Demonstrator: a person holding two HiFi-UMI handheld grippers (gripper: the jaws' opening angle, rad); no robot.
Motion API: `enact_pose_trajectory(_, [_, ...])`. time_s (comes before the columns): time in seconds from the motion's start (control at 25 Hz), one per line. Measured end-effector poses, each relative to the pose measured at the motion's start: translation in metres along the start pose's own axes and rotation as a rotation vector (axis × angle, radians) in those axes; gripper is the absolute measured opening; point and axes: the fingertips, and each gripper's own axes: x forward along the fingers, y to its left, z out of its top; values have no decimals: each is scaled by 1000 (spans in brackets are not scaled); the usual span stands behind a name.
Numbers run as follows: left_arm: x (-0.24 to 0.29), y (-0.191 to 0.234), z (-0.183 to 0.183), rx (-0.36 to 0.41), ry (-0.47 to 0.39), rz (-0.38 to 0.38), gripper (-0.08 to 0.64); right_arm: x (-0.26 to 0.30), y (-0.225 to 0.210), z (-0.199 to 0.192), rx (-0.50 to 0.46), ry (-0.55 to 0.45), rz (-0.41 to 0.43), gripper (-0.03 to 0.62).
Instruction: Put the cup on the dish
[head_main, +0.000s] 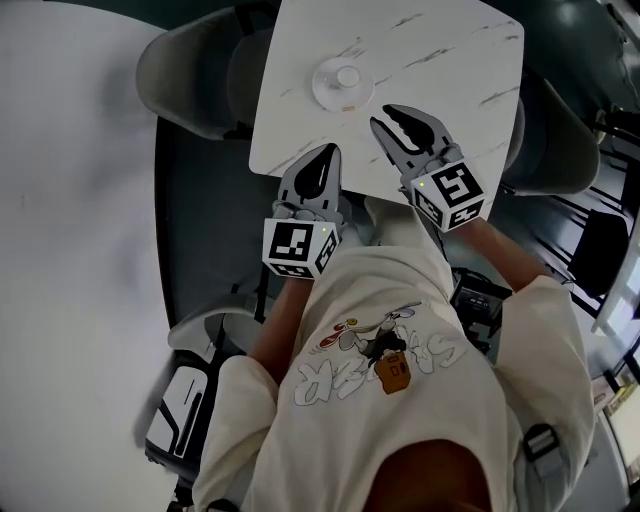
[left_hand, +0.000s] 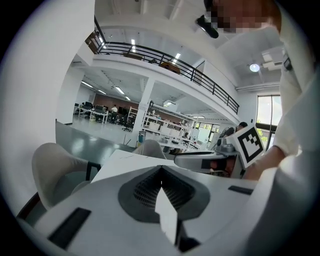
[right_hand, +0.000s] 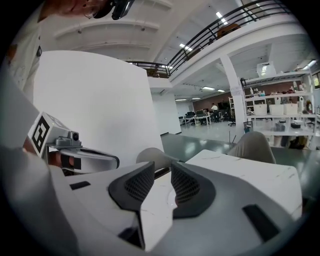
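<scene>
A: Status, left to right?

B: Far left is a grey chair (head_main: 180, 70) at the left edge of the table (head_main: 450, 60), not involved. Next is the left gripper (head_main: 329, 152), over the near table edge, jaws pressed together, nothing in them. The left gripper view confirms it: the pads (left_hand: 145, 187) meet, with only tabletop and room beyond.

A: Why closed?

B: My read is that it has no job here. It's a one-gripper task, so it's parked closed, short of the dish and out of the way.

A: Cup?

B: The cup (head_main: 347, 76) stands upright in the middle of the dish (head_main: 325, 94), on the far half of the table, ahead of both grippers. Neither gripper touches it.

A: Right side?

B: The right gripper (head_main: 385, 115) is near the dish, just right of it and nearer the person, tips pointing toward the table's far side. Its jaws are a narrow slot apart and it holds nothing. In the right gripper view the pads (right_hand: 140, 185) have only bare tabletop showing through the gap.

A: So placement's done?

B: Looks done to me: cup centred on the dish, no grip on it. The slot looks too narrow to take the cup, so I wouldn't call this an approach.

A: Risk?

B: The right tips are close to the dish rim, so a sideways sweep could knock it. A second chair (head_main: 560, 150) sits far right, well apart from all of it.
</scene>
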Motion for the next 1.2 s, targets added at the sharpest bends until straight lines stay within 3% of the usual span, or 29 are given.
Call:
enact_pose_trajectory(0.4, [-29,-4,36,-20,-48,1,2,-28,7,47,73,-82,-41,109])
enact_pose_trajectory(0.64, [-24,-5,54,-39,-100,-17,2,-40,11,67,31,-111,-49,109])
enact_pose_trajectory(0.72, [-25,-10,53,-54,-103,-26,2,-47,15,69,14,-105,-54,58])
enact_pose_trajectory(0.8, [-27,-18,55,-52,-100,-49,2,-54,17,73,2,-109,-68,47])
enact_pose_trajectory(1.2, [-21,-29,66,-31,-100,-82,2,-57,21,82,21,-127,-60,37])
